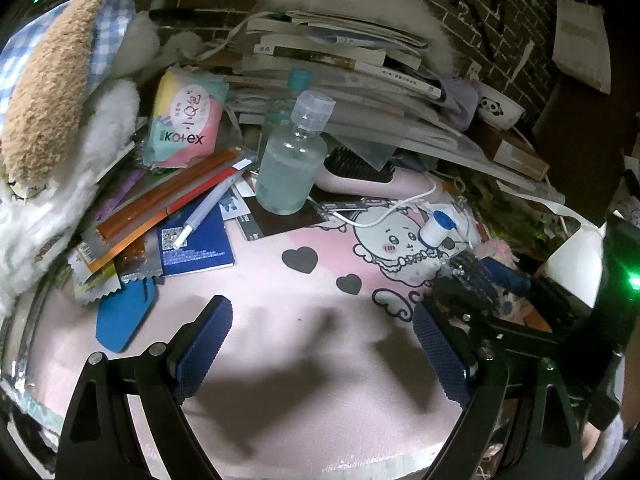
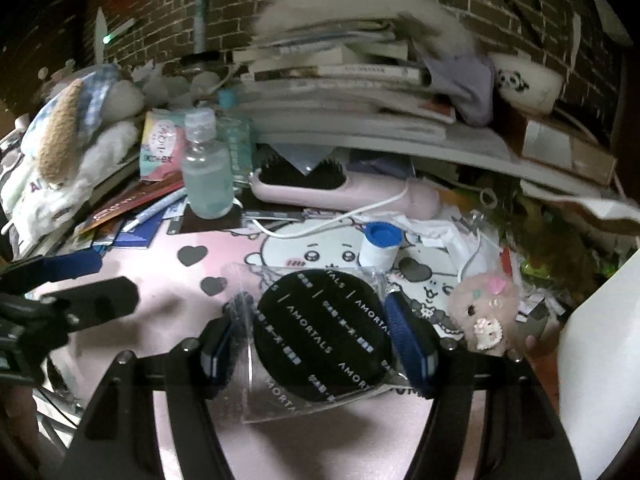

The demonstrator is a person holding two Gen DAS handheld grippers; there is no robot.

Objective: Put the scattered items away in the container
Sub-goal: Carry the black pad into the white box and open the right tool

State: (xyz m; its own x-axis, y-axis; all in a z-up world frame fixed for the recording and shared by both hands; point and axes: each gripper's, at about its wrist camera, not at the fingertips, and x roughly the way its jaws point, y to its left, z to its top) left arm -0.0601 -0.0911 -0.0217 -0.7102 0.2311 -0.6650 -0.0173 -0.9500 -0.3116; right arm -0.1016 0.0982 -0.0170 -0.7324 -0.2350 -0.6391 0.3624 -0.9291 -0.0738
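Right gripper [image 2: 320,340] is clamped on a clear plastic bag [image 2: 308,360] with a round black pad inside that has "AMORTALS" printed all over it; both blue fingers [image 2: 412,344] press in on the bag from either side, and it sits up off the pink desk mat [image 2: 168,280], as far as the right wrist view shows. Left gripper [image 1: 320,348] is spread wide with nothing between its fingers, just hovering over a bare patch of the mat with its shadow underneath. The rest of the clutter is farther back on the desk: a clear bottle [image 1: 290,160] of pale liquid standing upright on a dark card, a small white jar with a blue lid [image 1: 436,228] near the white cable [image 1: 384,212], a pink hairbrush [image 1: 372,176] lying behind the bottle, a Kotex pack [image 1: 184,120] leaning by the plush toy [image 1: 52,92], and a messy fan of sachets, a pen and a blue booklet [image 1: 200,240] at the left. A little fuzzy pink charm [image 2: 484,312] sits just to the right of the right gripper's finger. A white thing at the far right edge [image 2: 596,352] might be the container, can't really tell from here. A stack of books [image 1: 340,72] is piled along the back.
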